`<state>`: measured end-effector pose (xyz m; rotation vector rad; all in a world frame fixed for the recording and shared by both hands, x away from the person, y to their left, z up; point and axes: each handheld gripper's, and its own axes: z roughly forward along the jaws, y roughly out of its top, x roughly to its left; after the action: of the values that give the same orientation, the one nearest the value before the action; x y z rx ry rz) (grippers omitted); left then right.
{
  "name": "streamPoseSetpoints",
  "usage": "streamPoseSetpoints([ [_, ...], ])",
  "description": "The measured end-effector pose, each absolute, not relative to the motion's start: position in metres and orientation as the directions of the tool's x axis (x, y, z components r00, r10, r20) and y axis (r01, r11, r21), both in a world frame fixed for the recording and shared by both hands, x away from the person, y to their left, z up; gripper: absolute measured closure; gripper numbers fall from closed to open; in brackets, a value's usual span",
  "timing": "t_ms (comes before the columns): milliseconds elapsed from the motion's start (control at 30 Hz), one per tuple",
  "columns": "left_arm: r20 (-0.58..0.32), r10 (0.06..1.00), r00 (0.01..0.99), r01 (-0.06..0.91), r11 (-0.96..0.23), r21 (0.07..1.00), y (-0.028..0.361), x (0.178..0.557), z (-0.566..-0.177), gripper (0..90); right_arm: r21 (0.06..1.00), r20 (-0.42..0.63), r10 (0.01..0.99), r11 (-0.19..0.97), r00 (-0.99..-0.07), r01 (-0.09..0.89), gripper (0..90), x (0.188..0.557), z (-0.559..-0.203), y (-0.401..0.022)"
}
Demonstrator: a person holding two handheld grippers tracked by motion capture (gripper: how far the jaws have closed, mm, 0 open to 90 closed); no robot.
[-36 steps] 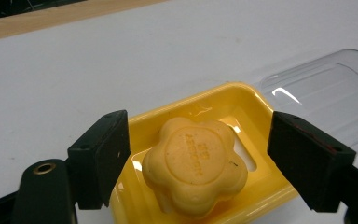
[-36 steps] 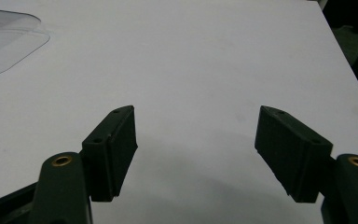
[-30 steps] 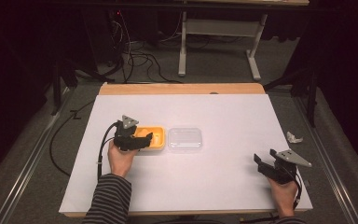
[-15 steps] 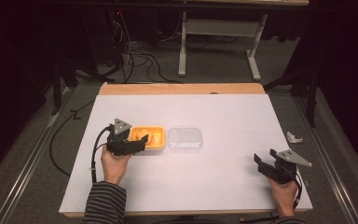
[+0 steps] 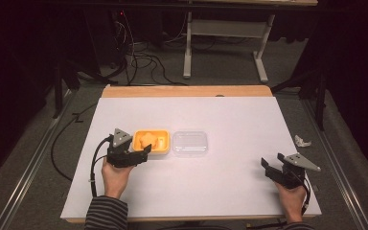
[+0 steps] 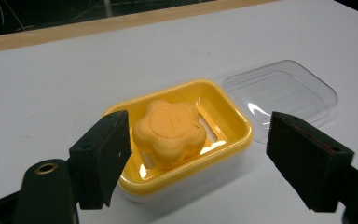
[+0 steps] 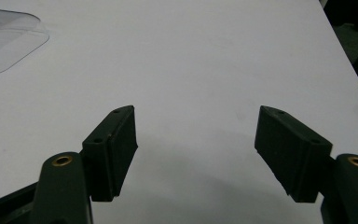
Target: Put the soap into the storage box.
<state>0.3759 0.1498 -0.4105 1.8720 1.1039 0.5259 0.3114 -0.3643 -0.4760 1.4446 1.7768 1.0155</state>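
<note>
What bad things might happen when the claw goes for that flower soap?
The left claw is open, one jaw close beside the yellow soap dish. Closing off-centre might clip the rim and tip or shove the dish. The flower-shaped soap looks smooth, so it may slip out of a pinch. The clear lid lies right beside the dish; a sliding dish would likely bump it.

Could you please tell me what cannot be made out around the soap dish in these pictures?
- Marking on the soap: left gripper view, too faint to read.
- Near left corner of the yellow dish: left gripper view, behind a jaw.
- Clear lid: right gripper view, cut by the edge.
- White scrap: high view, too small to identify.
</note>
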Motion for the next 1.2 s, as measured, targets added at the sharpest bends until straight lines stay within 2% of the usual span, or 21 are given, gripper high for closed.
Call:
streamPoseSetpoints([
  [767, -0.083, 0.834, 0.546, 0.469, -0.222, 0.855, 0.138, 0.346, -0.435, 22.4, 0.860, -0.004, 0.979, 0.107, -0.203, 0.498, 29.8, 0.311, -0.476, -0.364],
  [1100, 0.008, 0.827, 0.562, 0.460, -0.321, 0.828, 0.121, 0.343, -0.467, 22.2, 0.859, -0.004, 0.979, 0.107, -0.202, 0.501, 29.8, 0.311, -0.476, -0.363],
  [1200, 0.004, 0.829, 0.559, 0.467, -0.319, 0.825, 0.120, 0.344, -0.474, 22.3, 0.859, -0.004, 0.979, 0.107, -0.203, 0.501, 29.8, 0.311, -0.476, -0.363],
])
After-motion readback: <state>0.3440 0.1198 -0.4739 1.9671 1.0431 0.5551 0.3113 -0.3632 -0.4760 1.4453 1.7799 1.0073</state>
